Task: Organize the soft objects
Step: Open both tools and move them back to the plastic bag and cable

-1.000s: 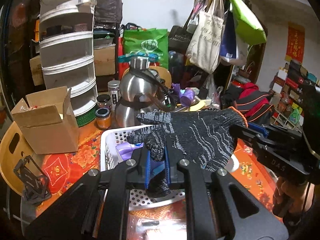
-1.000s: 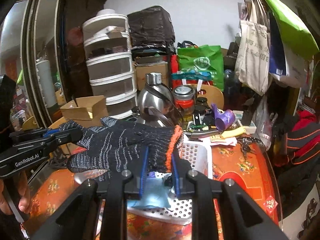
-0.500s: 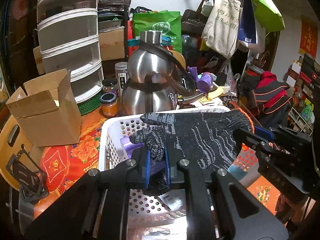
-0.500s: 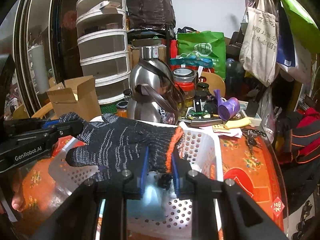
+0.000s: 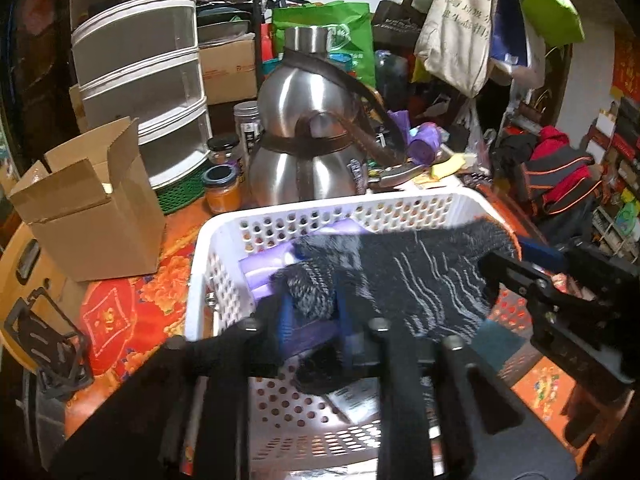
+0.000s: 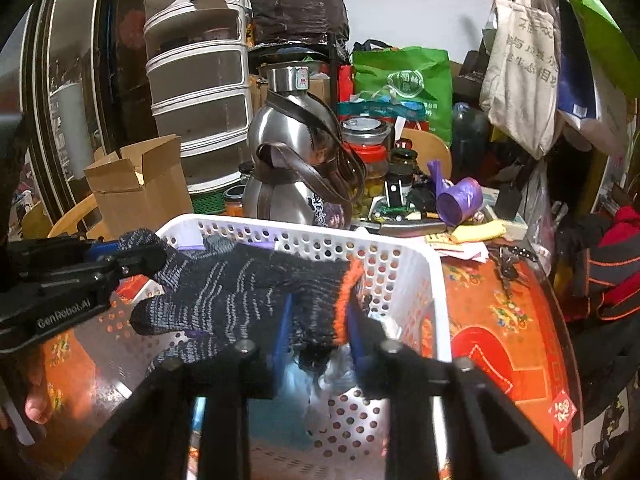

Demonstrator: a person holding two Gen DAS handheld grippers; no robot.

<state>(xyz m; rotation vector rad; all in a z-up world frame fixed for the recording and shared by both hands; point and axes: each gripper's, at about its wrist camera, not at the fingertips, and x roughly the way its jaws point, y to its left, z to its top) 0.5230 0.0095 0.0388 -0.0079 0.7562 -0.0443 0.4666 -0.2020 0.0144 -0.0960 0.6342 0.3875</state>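
Since the earlier frames both grippers had sunk toward the white basket, and their jaws had just been opening. The dark knit glove sagged over the basket, stretched between them. The left gripper stood parted around its fingers, the right gripper loosened around the orange cuff.

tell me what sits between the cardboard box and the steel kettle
In the left wrist view, a small orange-filled jar with a dark lid stands between the cardboard box and the steel kettle, a taller jar behind.
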